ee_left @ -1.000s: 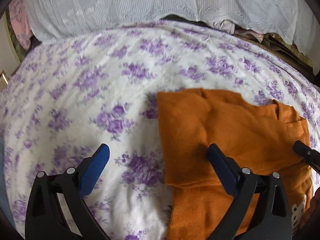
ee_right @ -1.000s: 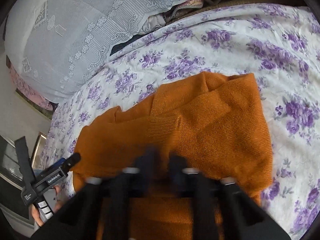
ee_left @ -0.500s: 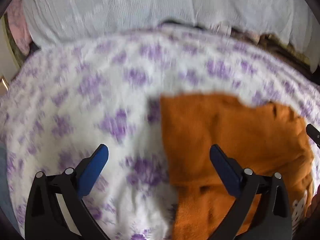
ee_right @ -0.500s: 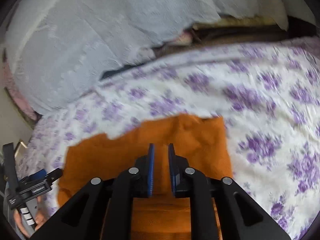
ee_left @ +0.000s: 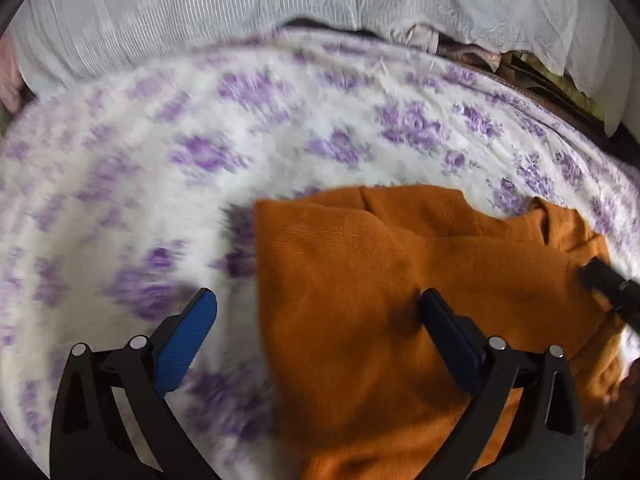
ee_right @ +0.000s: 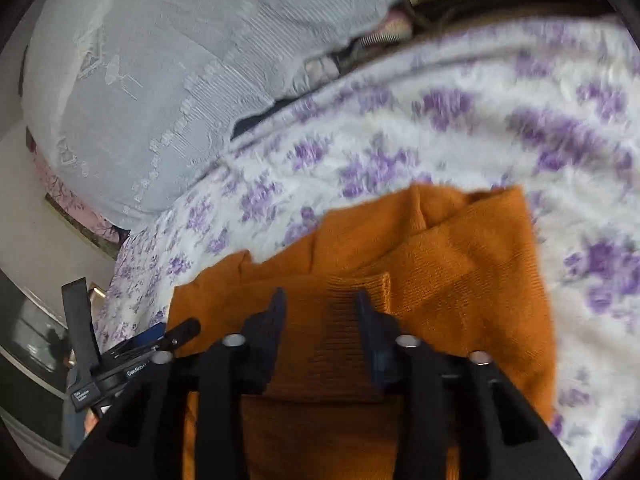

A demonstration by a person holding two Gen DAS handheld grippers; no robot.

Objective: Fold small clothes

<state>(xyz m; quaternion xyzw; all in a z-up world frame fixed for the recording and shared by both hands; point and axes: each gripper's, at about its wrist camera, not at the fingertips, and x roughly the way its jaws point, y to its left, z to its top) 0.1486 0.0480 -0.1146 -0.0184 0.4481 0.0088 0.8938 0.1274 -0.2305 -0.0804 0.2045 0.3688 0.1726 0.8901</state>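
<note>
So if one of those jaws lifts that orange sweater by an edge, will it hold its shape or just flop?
It will probably flop: the orange sweater is soft knit, already lying in loose folds and rumples on the floral bedspread. It likely won't slip much, since the ribbed, fuzzy weave looks grippy. It seems light for its size, so a lifted edge may drag the folded layers open.
</note>
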